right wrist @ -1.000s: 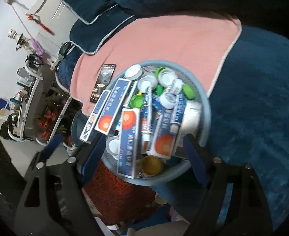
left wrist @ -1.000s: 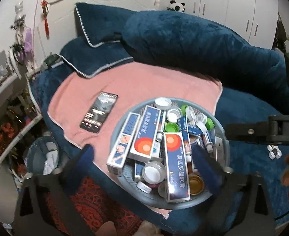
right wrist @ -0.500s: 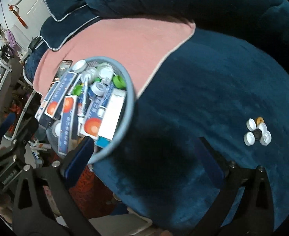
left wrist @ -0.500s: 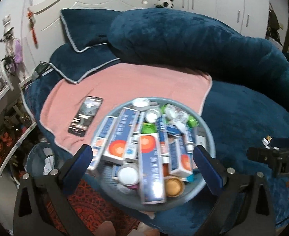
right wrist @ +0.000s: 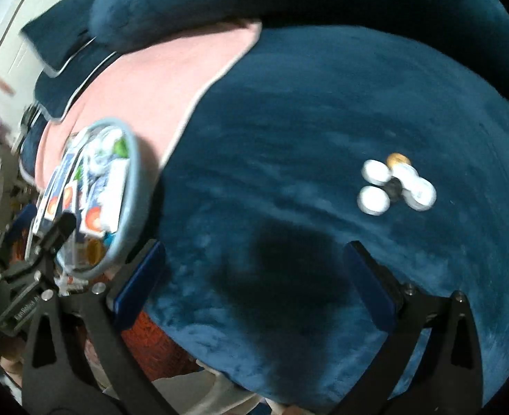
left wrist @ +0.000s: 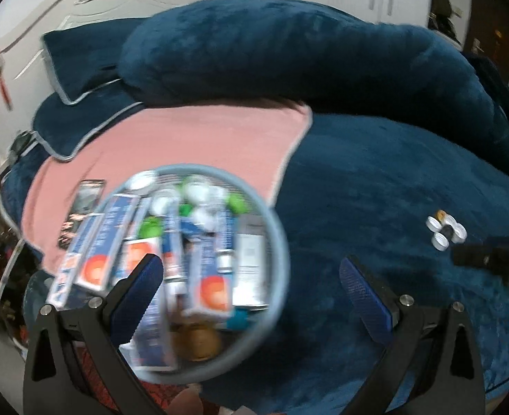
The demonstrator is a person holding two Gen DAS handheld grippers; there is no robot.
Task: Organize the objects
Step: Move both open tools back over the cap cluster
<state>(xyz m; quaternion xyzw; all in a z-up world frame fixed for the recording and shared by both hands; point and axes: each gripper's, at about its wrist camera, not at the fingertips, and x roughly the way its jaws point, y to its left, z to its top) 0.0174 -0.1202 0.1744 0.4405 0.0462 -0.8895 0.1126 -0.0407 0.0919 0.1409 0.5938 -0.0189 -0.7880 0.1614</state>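
A round grey basket (left wrist: pixel 282 242), piled with blue-and-white medicine boxes (left wrist: pixel 212 276), tubes and small jars, rests where the pink towel (left wrist: pixel 202 145) meets the dark blue blanket (left wrist: pixel 392 180). My left gripper (left wrist: pixel 251 290) is open above the basket's right side, and its left finger overlaps the boxes without gripping. A small cluster of white, gold and black bottle caps (right wrist: pixel 396 183) lies loose on the blanket. My right gripper (right wrist: pixel 254 280) is open over bare blanket, below and left of the caps. The basket (right wrist: pixel 136 186) shows at that view's left edge.
A phone (left wrist: pixel 81 207) lies on the towel left of the basket. Blue pillows (left wrist: pixel 91 55) and a rolled blue duvet (left wrist: pixel 289 52) lie behind. The bed's edge, with a red patterned rug (right wrist: pixel 143 335) below it, is close in front. Shelves crowd the far left.
Both views have swung right across the bed. The basket has slid left in each view and the caps have drawn closer. My right jaws have spread wider. Both now-frames are blurred.
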